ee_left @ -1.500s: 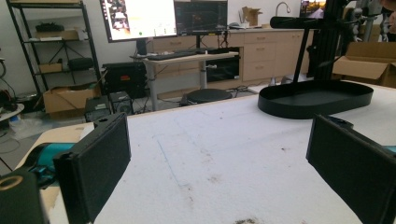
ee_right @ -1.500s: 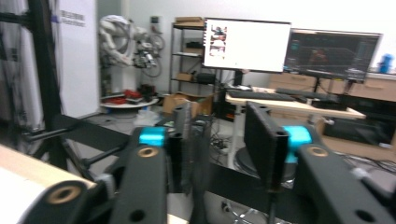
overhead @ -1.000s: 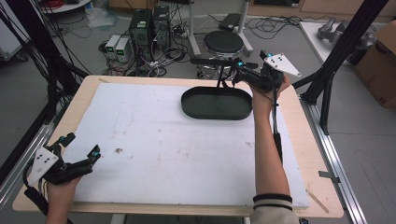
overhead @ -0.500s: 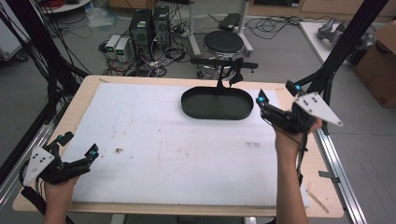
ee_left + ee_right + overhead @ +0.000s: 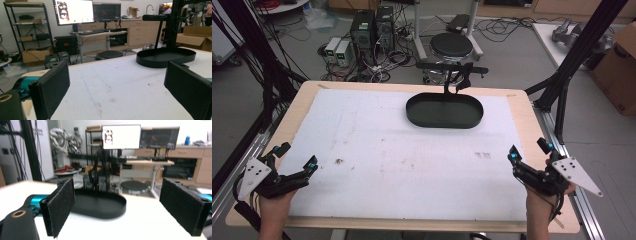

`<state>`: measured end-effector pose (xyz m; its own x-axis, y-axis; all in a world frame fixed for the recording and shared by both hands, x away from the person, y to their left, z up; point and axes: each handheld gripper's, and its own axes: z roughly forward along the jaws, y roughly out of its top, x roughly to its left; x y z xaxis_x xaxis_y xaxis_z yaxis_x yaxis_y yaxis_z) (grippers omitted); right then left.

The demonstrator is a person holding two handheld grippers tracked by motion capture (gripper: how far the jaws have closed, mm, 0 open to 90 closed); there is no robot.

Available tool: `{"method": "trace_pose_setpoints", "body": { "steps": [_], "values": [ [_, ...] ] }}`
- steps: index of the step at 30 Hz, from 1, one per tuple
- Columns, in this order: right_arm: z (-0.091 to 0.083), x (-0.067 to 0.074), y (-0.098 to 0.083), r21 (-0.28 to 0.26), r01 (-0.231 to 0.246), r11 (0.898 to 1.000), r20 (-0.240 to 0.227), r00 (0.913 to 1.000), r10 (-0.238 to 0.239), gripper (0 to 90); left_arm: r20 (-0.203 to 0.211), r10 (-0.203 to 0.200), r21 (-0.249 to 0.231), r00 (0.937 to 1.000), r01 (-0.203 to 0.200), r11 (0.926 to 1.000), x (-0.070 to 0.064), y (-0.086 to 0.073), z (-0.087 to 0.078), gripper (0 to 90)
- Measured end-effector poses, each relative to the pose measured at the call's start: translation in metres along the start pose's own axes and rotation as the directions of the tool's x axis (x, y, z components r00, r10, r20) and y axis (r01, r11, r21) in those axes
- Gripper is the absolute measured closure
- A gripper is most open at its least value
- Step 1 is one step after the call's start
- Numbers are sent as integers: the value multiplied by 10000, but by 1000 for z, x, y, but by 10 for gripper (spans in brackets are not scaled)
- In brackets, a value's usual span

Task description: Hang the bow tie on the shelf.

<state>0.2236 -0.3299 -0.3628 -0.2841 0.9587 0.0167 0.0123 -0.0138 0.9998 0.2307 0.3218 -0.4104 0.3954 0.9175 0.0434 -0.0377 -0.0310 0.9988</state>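
Both grippers idle at the near table corners, jaws apart, holding nothing. Left gripper (image 5: pixel 294 167) sits at the near left edge, right gripper (image 5: pixel 527 155) at the near right; likely a rest pose with work space left open. The black oval tray (image 5: pixel 445 111) with its upright stand (image 5: pixel 453 75) sits at the far centre of the table (image 5: pixel 377 150), well apart from both. Nothing lies between grippers and tray; the white mat carries only faint stains (image 5: pixel 339 161). Stool and computers stand on the floor beyond.
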Motion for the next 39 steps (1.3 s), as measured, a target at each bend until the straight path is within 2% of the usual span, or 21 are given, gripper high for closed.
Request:
{"method": "trace_pose_setpoints", "body": {
  "steps": [2,3,4,7,11,15,23,29,39],
  "values": [
    [-1,0,-5,115,45,9999,-2,10000,-45,122,9,49,41,10000,-49,10000,0,-1,0,69],
    [-2,-1,-13,472,153,9988,0,9999,-153,118,18,65,22,10000,-65,10000,-1,-1,1,69],
    [-3,0,-15,564,156,9983,-36,9999,-154,118,62,182,68,9998,-183,9998,-2,-1,1,69],
    [-7,5,-25,425,297,9987,-185,9994,-290,118,81,205,104,9998,-206,9997,-3,-3,2,69],
    [-7,7,-35,520,319,9981,-336,9990,-302,118,81,191,134,9998,-192,9997,-3,-5,3,69],
    [-6,7,-37,653,-140,9978,-577,9982,177,118,143,188,197,9997,-190,9996,-4,-6,5,69],
    [-10,7,-49,808,-29,9967,-631,9980,80,118,235,242,157,9994,-246,9996,-6,-6,4,68],
    [-10,10,-49,652,114,9978,-728,9973,-66,118,232,134,-35,9996,-133,9999,-6,-3,2,69],
    [-11,8,-48,651,-20,9979,-756,9971,69,118,132,31,-160,9999,-29,9999,-2,-3,0,69]
  ]
}}
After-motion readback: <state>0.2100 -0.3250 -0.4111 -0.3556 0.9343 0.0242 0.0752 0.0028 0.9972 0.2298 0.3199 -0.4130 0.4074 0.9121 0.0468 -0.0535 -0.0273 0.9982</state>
